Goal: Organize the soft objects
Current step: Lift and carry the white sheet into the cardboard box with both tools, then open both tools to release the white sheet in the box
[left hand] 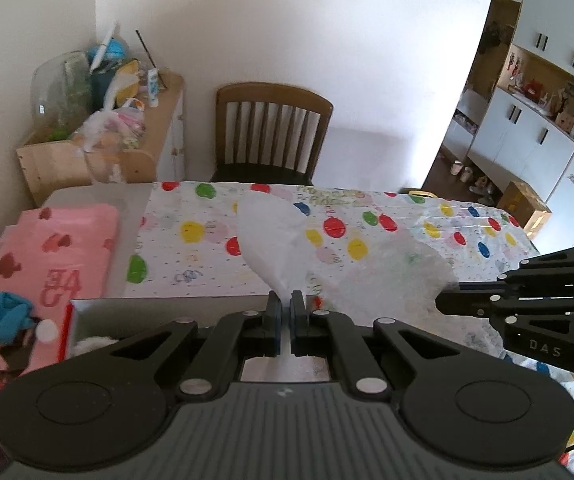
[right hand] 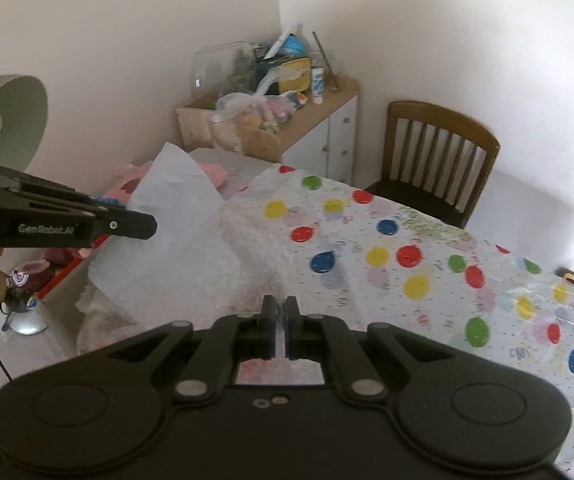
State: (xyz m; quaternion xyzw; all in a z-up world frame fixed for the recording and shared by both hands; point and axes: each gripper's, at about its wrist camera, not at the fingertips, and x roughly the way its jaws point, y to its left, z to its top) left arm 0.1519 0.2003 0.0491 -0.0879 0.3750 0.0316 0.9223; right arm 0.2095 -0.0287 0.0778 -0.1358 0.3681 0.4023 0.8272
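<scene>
A white bubble-wrap sheet (left hand: 383,280) hangs lifted over the table, its smooth white corner (left hand: 267,232) standing up out of my left gripper (left hand: 285,300), which is shut on it. In the left wrist view my right gripper (left hand: 443,304) reaches in from the right edge, its tips at the sheet's far side. In the right wrist view my right gripper (right hand: 280,306) is shut on the bubbly part of the sheet (right hand: 247,252). The left gripper (right hand: 151,226) comes in from the left against the white corner (right hand: 167,208). A hand shows behind it.
A balloon-print tablecloth (left hand: 207,236) covers the table. At its left lie a pink heart-print bag (left hand: 55,248), a blue cloth (left hand: 3,314) and a red-rimmed box (left hand: 87,320). Behind stand a wooden chair (left hand: 271,128) and a cluttered low cabinet (left hand: 167,128). A lamp (right hand: 11,112) sits left.
</scene>
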